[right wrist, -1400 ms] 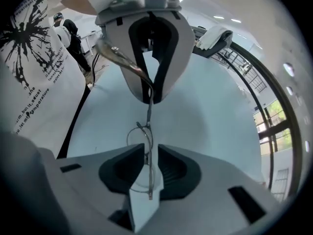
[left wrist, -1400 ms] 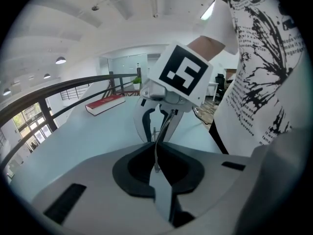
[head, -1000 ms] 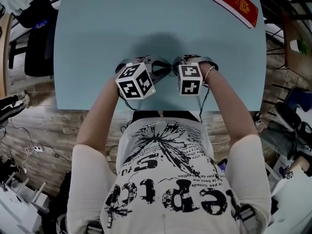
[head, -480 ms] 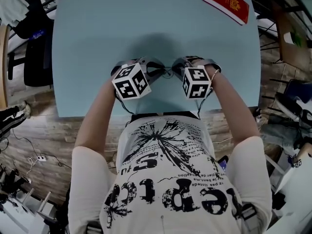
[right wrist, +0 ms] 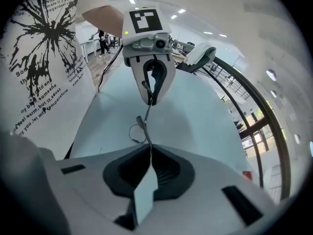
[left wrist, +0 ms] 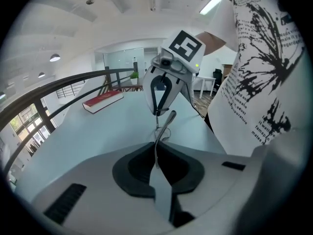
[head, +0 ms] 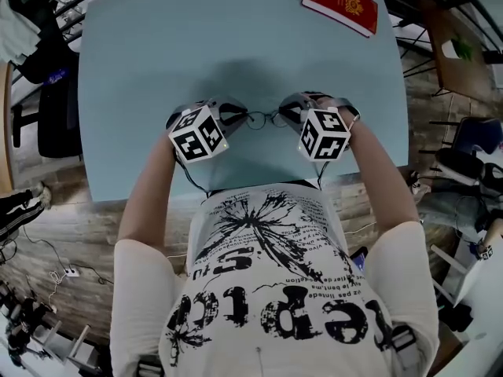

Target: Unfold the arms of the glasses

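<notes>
**Inspector:** Jaws, view by view?

**Operator:** Head view: my left gripper (head: 234,118) and right gripper (head: 289,117) face each other. The glasses (head: 263,118) are strung between them over the surface (head: 236,38), near its front edge. Left gripper view: jaws closed on the thin frame wire. Right gripper view: jaws closed on thin wire too, which I judge to be an arm.

**Inspector:** Advice for the step?

**Operator:** Hold the left steady. Swing the right slowly outward about the hinge, without pulling along the wire.

The blue table (head: 157,61) carries a red book (head: 340,3) near its far edge
</notes>
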Motion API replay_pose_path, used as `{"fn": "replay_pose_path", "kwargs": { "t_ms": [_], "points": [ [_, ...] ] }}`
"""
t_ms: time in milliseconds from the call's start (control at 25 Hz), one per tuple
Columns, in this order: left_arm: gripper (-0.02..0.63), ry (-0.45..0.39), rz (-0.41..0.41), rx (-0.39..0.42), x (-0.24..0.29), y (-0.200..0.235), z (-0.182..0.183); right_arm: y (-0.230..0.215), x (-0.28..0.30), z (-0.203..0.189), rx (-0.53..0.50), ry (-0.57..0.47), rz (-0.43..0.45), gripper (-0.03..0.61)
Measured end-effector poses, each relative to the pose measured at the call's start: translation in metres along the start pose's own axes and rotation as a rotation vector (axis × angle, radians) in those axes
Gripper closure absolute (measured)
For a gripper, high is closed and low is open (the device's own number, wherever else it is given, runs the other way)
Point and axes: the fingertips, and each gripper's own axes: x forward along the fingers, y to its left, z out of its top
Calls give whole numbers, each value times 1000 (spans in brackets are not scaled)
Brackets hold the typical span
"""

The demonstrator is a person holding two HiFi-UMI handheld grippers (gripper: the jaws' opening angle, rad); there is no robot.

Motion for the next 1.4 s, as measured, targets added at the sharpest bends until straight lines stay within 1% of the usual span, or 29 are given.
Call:
{"fn": "replay_pose_path", "kwargs": {
  "t_ms": [120,280,480,680,960,1160,1200,1240,1280,1320,1400],
  "points": [
    [584,13,11,7,0,-2,2,-1,-12,-7,40,-20,-23,554],
    [584,16,29,-13,1,-1,4,-1,-23,-20,80,-41,-42,552],
    [584,10,66,-40,-3,-1,4,4,-36,-35,105,-57,-76,549],
    [584,2,102,-61,-5,-2,6,12,-40,-49,116,-58,-87,549],
    [584,6,131,-73,-4,-4,11,13,-42,-47,132,-80,-104,549],
    [583,11,156,-84,-3,-7,12,16,-41,-47,159,-78,-107,543],
    [576,8,162,-88,-4,-8,12,17,-41,-48,167,-77,-109,534],
    [542,0,166,-96,-4,-9,12,17,-41,-48,177,-78,-111,505],
    [485,-14,169,-105,-5,-10,13,17,-42,-48,191,-84,-114,466],
    [449,-33,175,-112,-7,-10,15,17,-43,-47,209,-92,-118,435],
    [425,-78,196,-118,-14,-10,20,15,-45,-46,253,-107,-133,419]
  ]
}}
